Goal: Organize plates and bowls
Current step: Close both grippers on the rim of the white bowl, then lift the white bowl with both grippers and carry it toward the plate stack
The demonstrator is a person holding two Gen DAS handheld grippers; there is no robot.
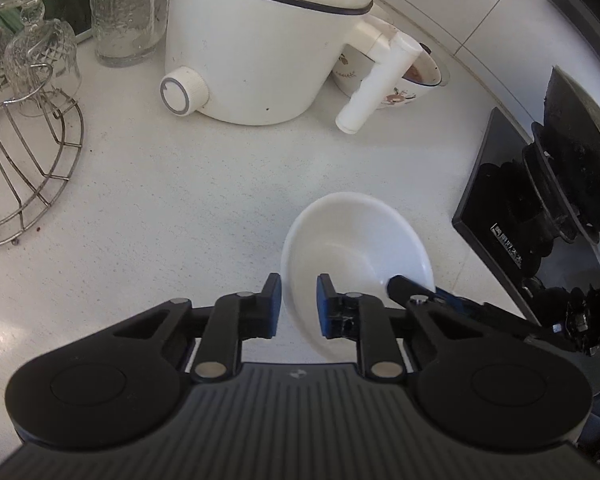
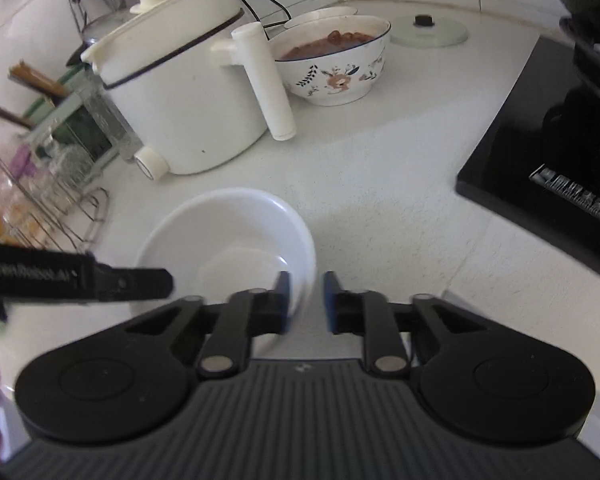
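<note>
A plain white bowl (image 1: 356,240) is on the white counter (image 1: 180,208), close to the black hob. My left gripper (image 1: 299,304) is shut on the bowl's near-left rim, with one blue pad inside the wall and one outside. In the right wrist view the same bowl (image 2: 228,232) lies ahead and to the left. My right gripper (image 2: 307,300) is shut on its right rim. Each view shows the other gripper: the right gripper's finger (image 1: 404,286) reaches over the far rim, and the left gripper's finger (image 2: 140,280) crosses the bowl's left side.
A white electric pot (image 1: 260,48) with a long handle stands behind the bowl. A flowered bowl (image 2: 336,64) of brown food and a glass lid (image 2: 430,32) sit further back. A black hob (image 2: 540,152) is on the right, a wire rack (image 1: 24,160) with glasses on the left.
</note>
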